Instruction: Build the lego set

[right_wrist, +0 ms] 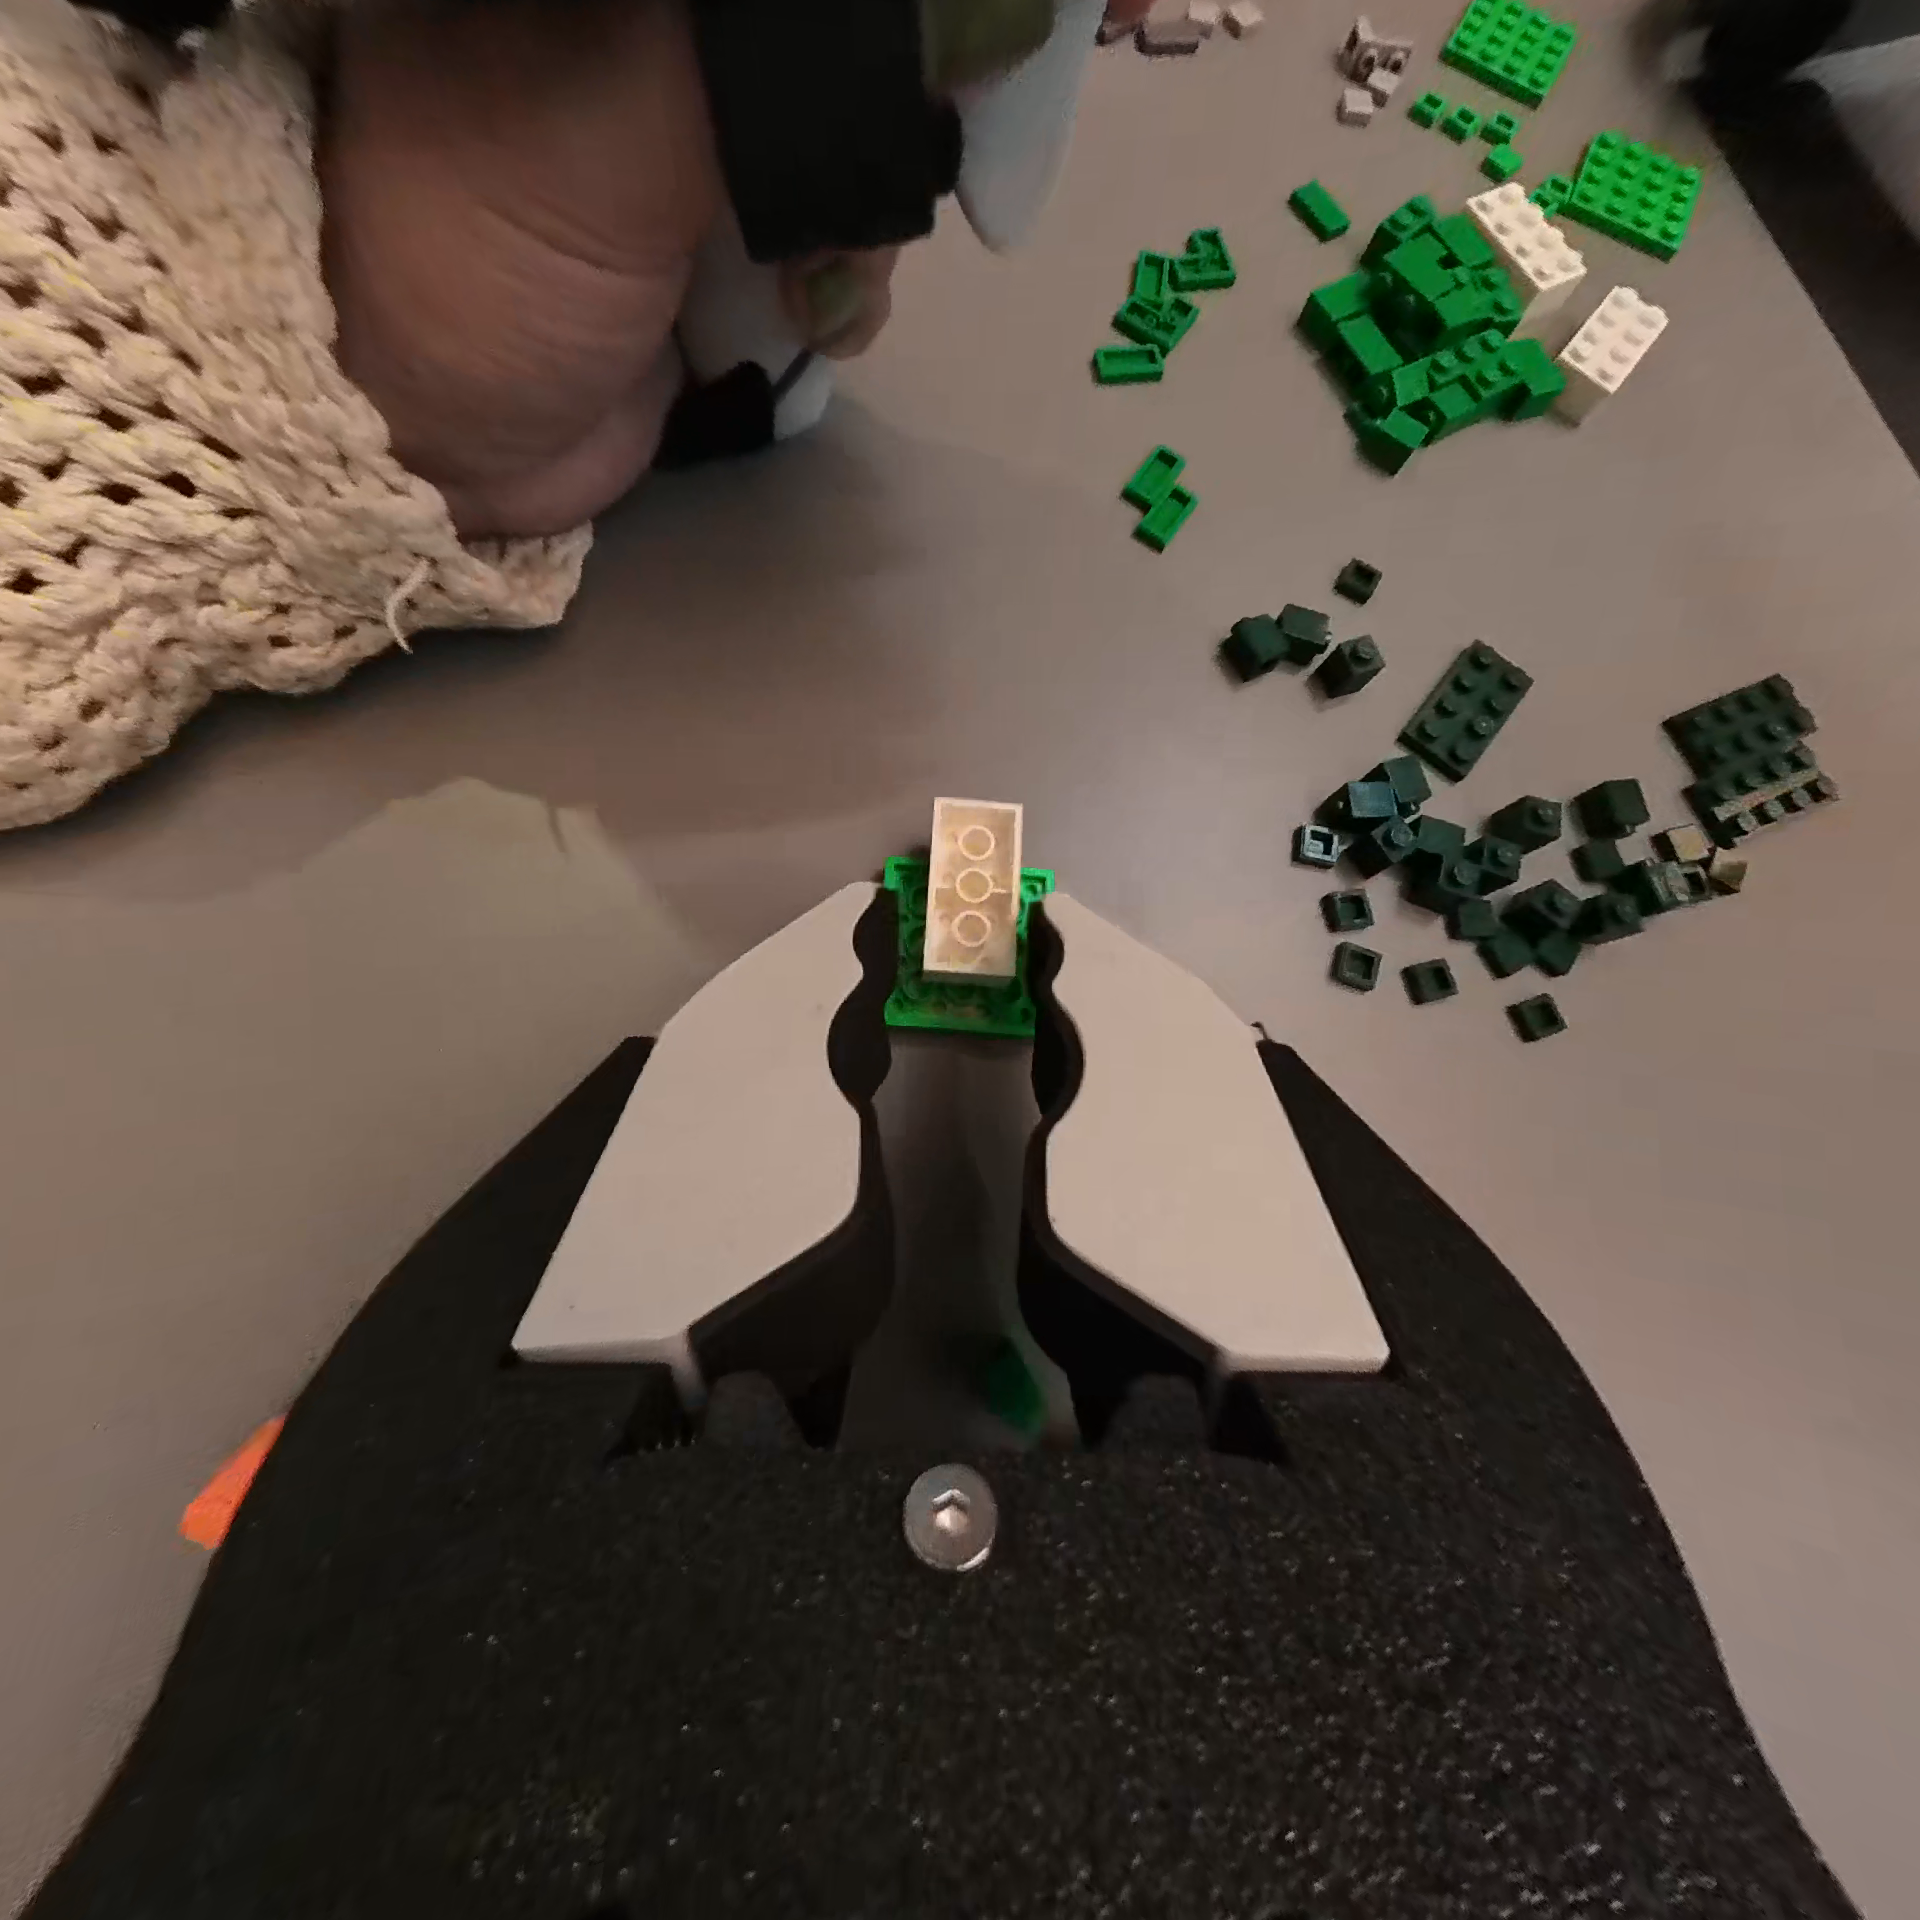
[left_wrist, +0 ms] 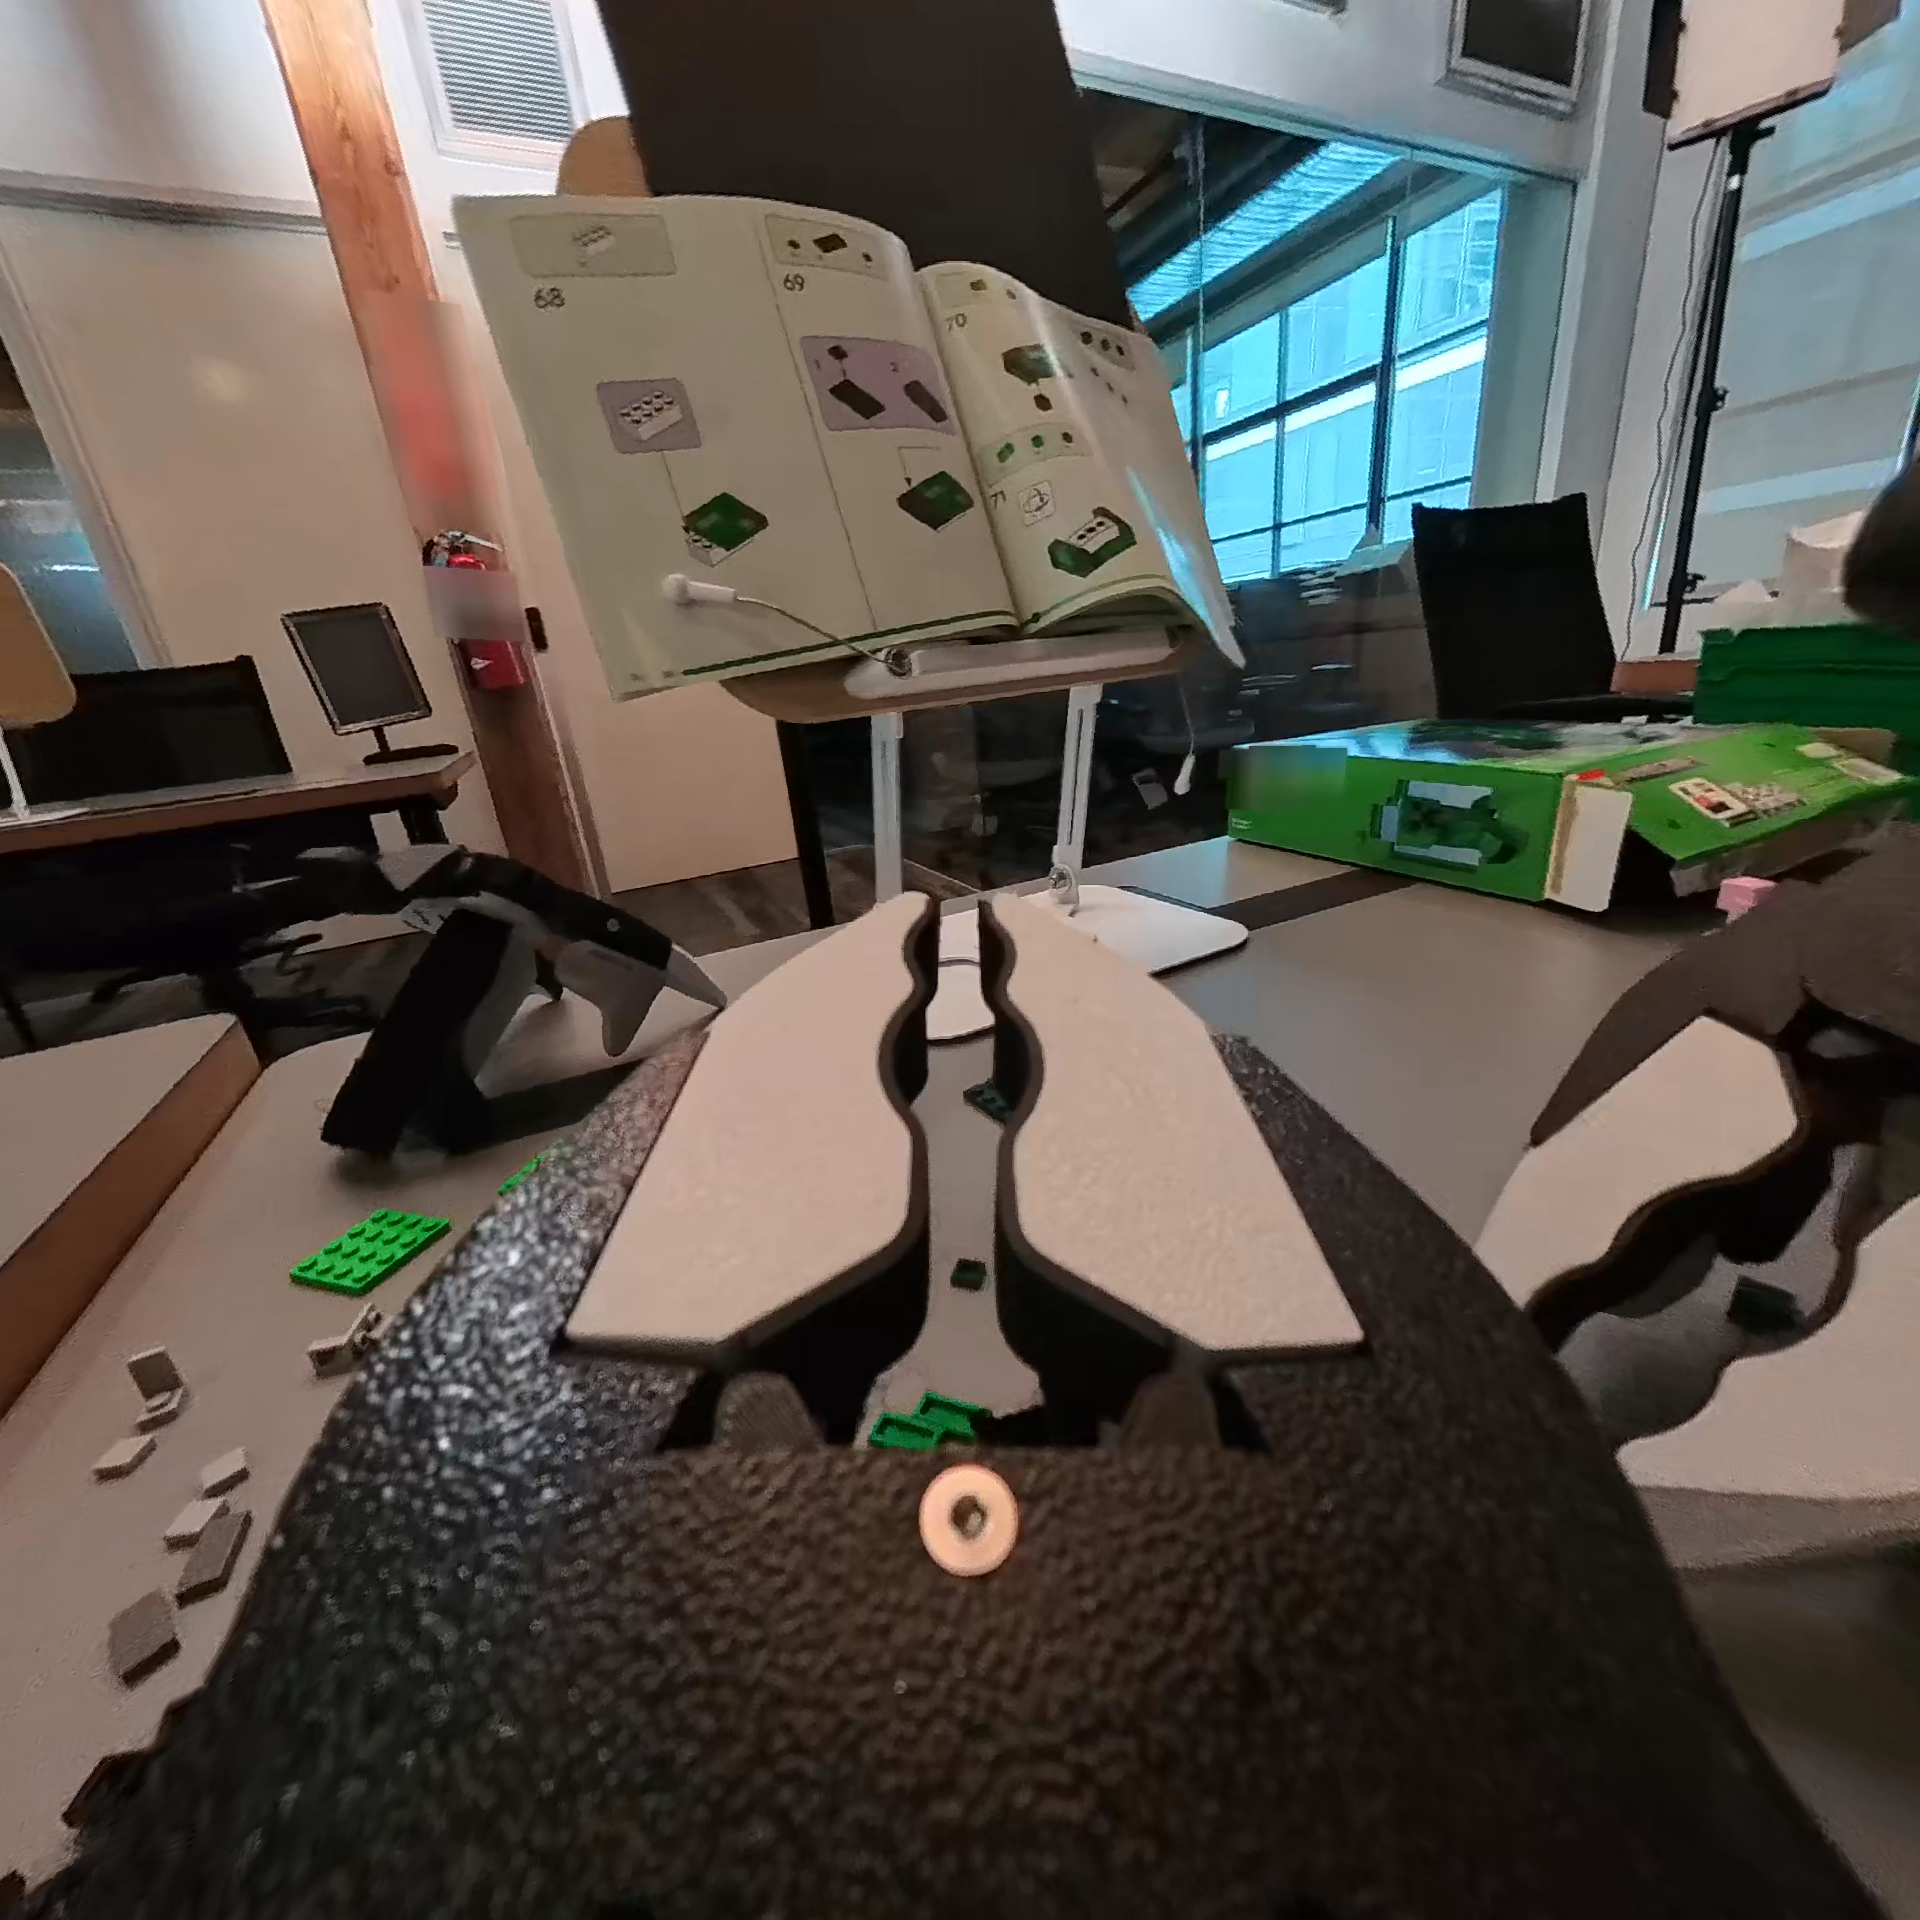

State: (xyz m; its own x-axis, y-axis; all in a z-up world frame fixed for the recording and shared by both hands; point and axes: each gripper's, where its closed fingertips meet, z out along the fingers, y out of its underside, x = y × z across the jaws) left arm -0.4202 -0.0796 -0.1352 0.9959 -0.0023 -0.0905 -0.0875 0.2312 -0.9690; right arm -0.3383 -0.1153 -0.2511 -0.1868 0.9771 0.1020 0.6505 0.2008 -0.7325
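Observation:
My right gripper point(right_wrist: 961, 914) is shut on a small assembly: a bright green plate point(right_wrist: 956, 1008) with a white brick point(right_wrist: 971, 894) attached, its underside tubes facing the camera. It hangs above the grey table point(right_wrist: 727, 727). My left gripper point(left_wrist: 961, 920) is shut with nothing visible between its fingers, tilted up toward the open instruction booklet point(left_wrist: 790, 436) on a stand. The right gripper also shows at the right edge of the left wrist view point(left_wrist: 1662, 1174). The left gripper and the hand holding it show blurred at the top of the right wrist view point(right_wrist: 831, 156).
Piles of loose bricks lie right of the right gripper: bright green with white bricks point(right_wrist: 1455, 301), dark green pieces point(right_wrist: 1538, 852). A green plate point(left_wrist: 369, 1252) and grey tiles point(left_wrist: 177, 1527) lie left. The green set box point(left_wrist: 1538, 810) and a black stand point(left_wrist: 499, 997) sit on the table. Tip to tip, the grippers are about 15 centimeters apart.

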